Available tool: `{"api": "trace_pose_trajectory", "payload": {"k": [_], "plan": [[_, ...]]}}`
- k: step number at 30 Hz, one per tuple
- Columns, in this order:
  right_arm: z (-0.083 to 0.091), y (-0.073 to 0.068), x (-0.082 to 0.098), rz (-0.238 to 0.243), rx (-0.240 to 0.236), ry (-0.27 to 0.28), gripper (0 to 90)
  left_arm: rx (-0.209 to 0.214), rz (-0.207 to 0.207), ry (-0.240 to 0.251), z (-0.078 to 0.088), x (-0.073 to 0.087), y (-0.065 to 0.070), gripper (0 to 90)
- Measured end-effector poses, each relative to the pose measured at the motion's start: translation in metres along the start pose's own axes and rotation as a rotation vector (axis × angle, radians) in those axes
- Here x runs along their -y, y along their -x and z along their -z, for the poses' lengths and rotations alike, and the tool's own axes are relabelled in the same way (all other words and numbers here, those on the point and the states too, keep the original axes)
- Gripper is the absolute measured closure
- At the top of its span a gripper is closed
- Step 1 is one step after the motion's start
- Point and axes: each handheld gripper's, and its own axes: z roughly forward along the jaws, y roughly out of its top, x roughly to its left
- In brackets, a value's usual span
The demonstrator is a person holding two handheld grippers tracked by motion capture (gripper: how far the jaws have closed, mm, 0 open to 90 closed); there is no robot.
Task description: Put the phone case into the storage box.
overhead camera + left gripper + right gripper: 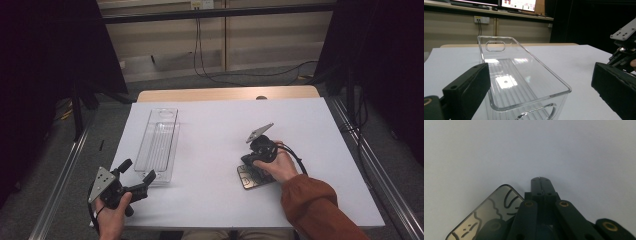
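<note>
- High view: nearest the camera, the left hand point(111, 216) holds the left gripper point(138, 176) at the near left edge of the table point(210, 130), its jaws spread wide and aimed at the near end of a clear plastic bin point(159, 143).
- The clear plastic bin is long and narrow with a ribbed floor and a cut-out handle at its far end; it lies lengthwise on the left half of the white table, and nothing sits inside it.
- The right hand point(280, 165), in a rust-coloured sleeve point(320, 205), holds the right gripper point(247, 160) down at a small flat tin point(250, 178) lying right of centre (the jaw tips are hidden from here).
- Left gripper view: the two black jaws stand far apart at the bottom corners, holding nothing, with the near end of the bin between them, its rim and near handle slot plain to see.
- The bin is empty; glare from lights reflects off its floor. The right gripper's grey plate point(625, 31) shows at the right edge.
- Screens glow along the far wall, their text too small to read.
- Right gripper view: the jaws are pressed together with only a hairline seam between them, nothing between the tips, pointing at bare white table.
- The tin point(486, 217) lies just left of and partly under the gripper's linkage; its gold-toned lid has rounded corners and dark line markings (not legible as words).
</note>
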Motion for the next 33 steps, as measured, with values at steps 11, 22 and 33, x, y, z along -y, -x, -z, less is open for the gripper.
{"api": "trace_pose_trajectory", "payload": {"k": [11, 22, 33], "plan": [[0.006, -0.005, 0.009, -0.013, -0.004, 0.028, 90.0, 0.011, 0.0, 0.001, -0.001, 0.0, 0.001, 2.4], [0.053, -0.008, 0.041, -0.06, 0.022, 0.119, 90.0, 0.002, 0.006, 0.007, 0.002, 0.0, -0.002, 2.4], [0.089, -0.025, 0.1, -0.114, 0.044, 0.116, 90.0, -0.006, 0.001, 0.001, 0.001, 0.0, 0.0, 2.4]]}}
